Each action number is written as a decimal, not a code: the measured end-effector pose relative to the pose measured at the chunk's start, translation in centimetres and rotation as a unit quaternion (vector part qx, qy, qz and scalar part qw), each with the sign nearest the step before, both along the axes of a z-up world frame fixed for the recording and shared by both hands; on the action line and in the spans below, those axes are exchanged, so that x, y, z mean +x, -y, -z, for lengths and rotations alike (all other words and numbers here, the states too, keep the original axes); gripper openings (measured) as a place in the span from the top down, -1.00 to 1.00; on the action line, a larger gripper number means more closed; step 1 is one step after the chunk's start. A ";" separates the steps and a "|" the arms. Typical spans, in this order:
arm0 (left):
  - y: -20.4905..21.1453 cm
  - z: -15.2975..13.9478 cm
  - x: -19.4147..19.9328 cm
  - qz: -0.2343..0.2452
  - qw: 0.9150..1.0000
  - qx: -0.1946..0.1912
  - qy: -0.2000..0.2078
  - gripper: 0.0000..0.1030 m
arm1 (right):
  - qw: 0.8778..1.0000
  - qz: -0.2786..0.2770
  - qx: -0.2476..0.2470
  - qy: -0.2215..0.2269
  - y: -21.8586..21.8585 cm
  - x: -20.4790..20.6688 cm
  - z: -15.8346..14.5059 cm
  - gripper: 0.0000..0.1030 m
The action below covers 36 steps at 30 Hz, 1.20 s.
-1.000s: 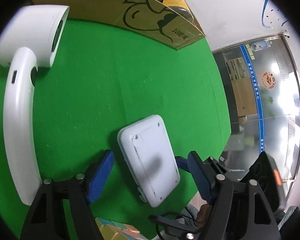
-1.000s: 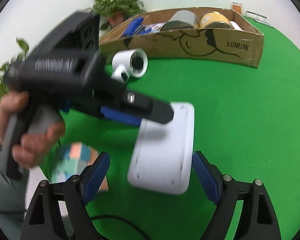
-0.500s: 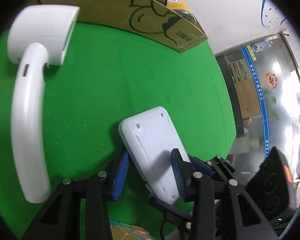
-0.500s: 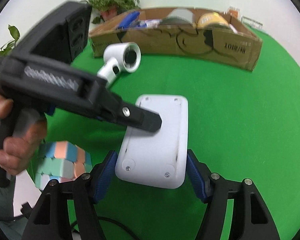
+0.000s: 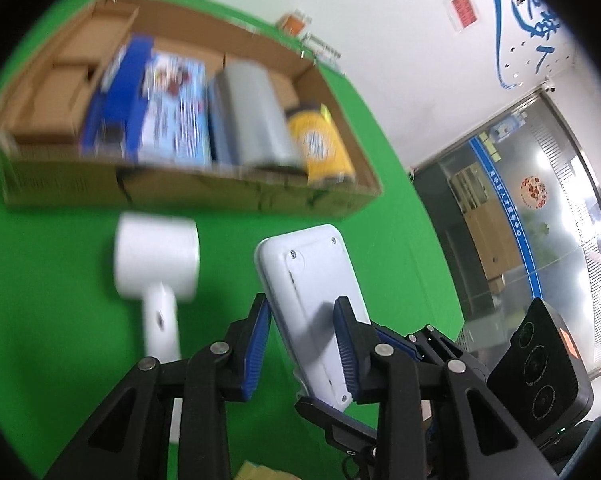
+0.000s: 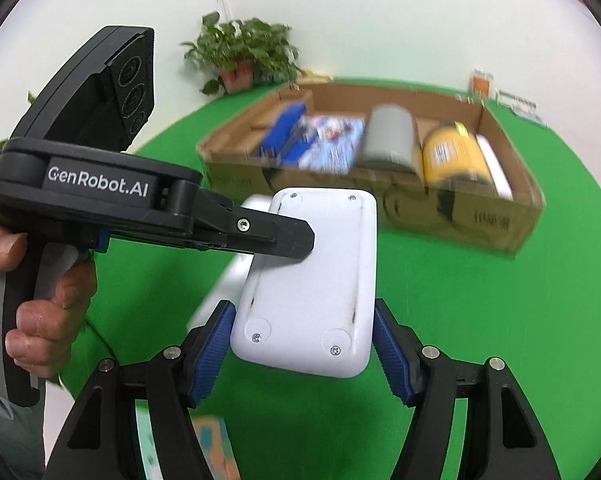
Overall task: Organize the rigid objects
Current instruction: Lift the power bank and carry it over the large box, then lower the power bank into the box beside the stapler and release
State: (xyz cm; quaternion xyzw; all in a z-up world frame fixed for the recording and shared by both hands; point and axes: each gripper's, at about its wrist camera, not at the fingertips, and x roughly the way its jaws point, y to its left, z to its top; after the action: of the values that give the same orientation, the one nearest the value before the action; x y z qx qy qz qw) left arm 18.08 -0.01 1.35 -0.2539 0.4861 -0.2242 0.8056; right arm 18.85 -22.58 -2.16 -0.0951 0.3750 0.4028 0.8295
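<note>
A white flat device (image 5: 312, 272) with a screwed back panel hangs above the green cloth, held from two sides. My left gripper (image 5: 302, 306) has the device's thin edge between its blue pads, which press on both faces while the jaws are still closing. In the right wrist view its black upper finger (image 6: 296, 240) lies across the device (image 6: 316, 272). My right gripper (image 6: 303, 312) is shut on the device's near end, one pad on each long side. Beyond stands an open cardboard box (image 6: 480, 216).
The box (image 5: 180, 190) holds a blue carton (image 5: 116, 96), a grey cylinder (image 5: 252, 116) and a yellow can (image 5: 320, 144). A white hair dryer (image 5: 156, 256) lies on the green cloth (image 5: 40, 320) left of the device. A pastel cube (image 6: 212, 440) sits near the front edge. A potted plant (image 6: 240, 56) stands behind.
Both grippers have closed on the white device and lifted it off the cloth. Both views have risen and tipped up, so the inside of the box now shows.
</note>
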 end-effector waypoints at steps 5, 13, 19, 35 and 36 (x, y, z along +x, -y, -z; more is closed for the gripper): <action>-2.0 -3.0 2.2 -0.011 0.999 0.004 0.030 0.46 | 1.000 0.001 0.010 0.024 -3.1 2.5 -2.9 -0.27; -4.8 -4.8 8.1 -0.016 0.999 -0.004 0.044 0.51 | 1.000 0.001 0.017 0.012 -8.1 8.6 -6.2 -0.27; -6.3 -3.6 12.2 -0.022 0.999 -0.005 0.026 0.51 | 1.000 0.004 0.000 -0.020 -11.7 13.6 -5.4 -0.27; -7.1 2.3 17.8 -0.014 0.998 0.037 -0.045 0.48 | 0.992 0.007 -0.039 -0.122 -16.3 20.3 1.2 -0.35; -6.9 2.2 17.5 -0.013 0.998 0.045 -0.043 0.48 | 0.993 0.006 -0.041 -0.114 -16.2 19.8 1.1 -0.35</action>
State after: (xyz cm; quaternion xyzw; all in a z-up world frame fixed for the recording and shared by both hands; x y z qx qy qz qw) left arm 35.56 6.89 -0.86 -0.2332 0.5263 -0.1809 0.7975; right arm 38.68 -6.38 -3.27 -0.0803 0.4840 0.3902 0.7791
